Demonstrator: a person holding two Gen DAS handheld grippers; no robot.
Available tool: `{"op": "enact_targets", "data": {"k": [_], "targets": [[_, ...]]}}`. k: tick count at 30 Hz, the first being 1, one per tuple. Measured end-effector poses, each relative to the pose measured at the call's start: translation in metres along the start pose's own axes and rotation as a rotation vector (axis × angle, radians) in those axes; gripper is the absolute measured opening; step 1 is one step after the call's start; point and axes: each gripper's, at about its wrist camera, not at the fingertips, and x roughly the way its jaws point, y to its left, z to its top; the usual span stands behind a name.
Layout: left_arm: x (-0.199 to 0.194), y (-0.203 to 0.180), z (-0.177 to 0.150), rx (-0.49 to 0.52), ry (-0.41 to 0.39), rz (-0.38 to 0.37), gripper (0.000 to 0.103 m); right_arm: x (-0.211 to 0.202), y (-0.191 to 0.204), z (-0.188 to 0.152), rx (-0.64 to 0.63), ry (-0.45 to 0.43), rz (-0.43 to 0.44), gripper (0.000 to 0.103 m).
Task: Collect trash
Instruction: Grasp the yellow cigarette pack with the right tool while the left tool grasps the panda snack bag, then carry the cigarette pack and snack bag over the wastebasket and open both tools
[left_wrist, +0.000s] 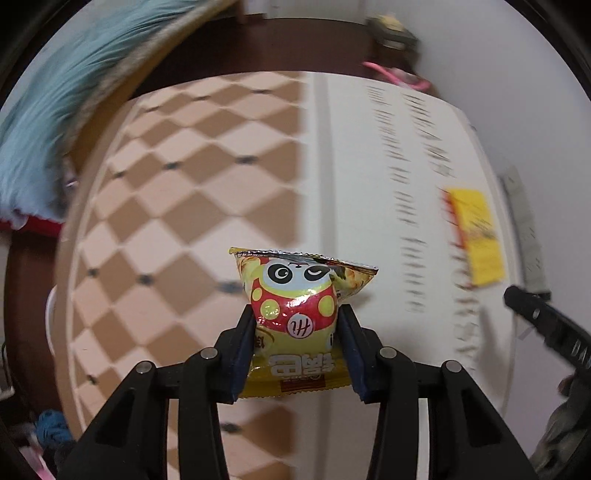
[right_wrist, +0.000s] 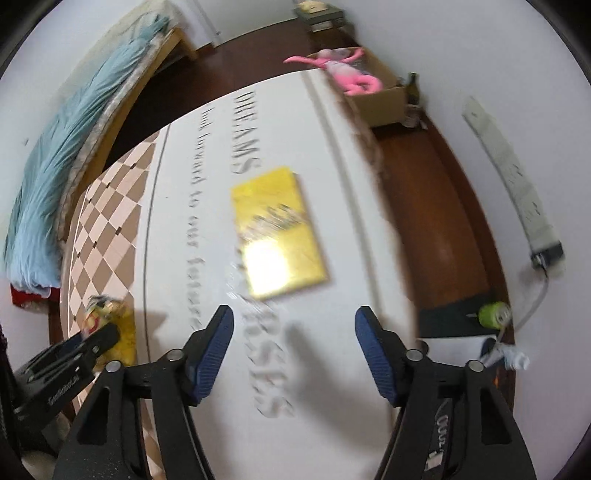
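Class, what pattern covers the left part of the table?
A tan and cream diamond check with small dark dots on the table, clearest in the left wrist view.

Bright, motion-blurred, fisheye-bent edges — glare patch

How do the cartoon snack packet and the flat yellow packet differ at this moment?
The cartoon snack packet is pinched between the left tongs; the flat yellow packet lies on the white table, ahead of the open right tongs. The snack packet looks puffy, with a red-and-white face print; the yellow packet is flat, mostly plain and glossy. Both are largely yellow wrappers.
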Motion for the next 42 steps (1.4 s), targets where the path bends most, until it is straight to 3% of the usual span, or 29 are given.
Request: {"op": "enact_targets", "data": {"k": [7, 14, 19, 24, 30, 34, 36, 42], "targets": [[0.001, 0.037, -0.008, -0.043, -0.01, 0.062, 0.04, 0.042, 0.031, 0.043, -0.068, 0.009, -0.122, 0.071], [0.0, 0.041, -0.012, -0.031, -0.025, 0.063, 0.04, 0.051, 0.043, 0.036, -0.089, 0.007, -0.14, 0.06], [-0.014, 0.048, -0.028, -0.011, -0.042, 0.039, 0.04, 0.025, 0.053, -0.02, -0.103, 0.009, -0.044, 0.06], [-0.034, 0.063, -0.09, 0.021, -0.01, 0.01, 0.04, 0.004, 0.058, -0.117, -0.1, 0.072, 0.058, 0.06], [-0.044, 0.089, -0.149, -0.019, 0.053, -0.022, 0.04, -0.006, 0.066, -0.187, -0.092, 0.101, 0.063, 0.06], [-0.028, 0.092, -0.159, -0.018, 0.09, -0.023, 0.045, -0.003, 0.077, -0.21, -0.123, 0.106, 0.011, 0.061], [-0.022, 0.093, -0.16, -0.03, 0.083, -0.022, 0.05, -0.003, 0.081, -0.212, -0.136, 0.099, -0.019, 0.061], [-0.006, 0.097, -0.159, -0.056, 0.104, -0.036, 0.051, 0.005, 0.094, -0.203, -0.143, 0.117, -0.054, 0.066]]}}
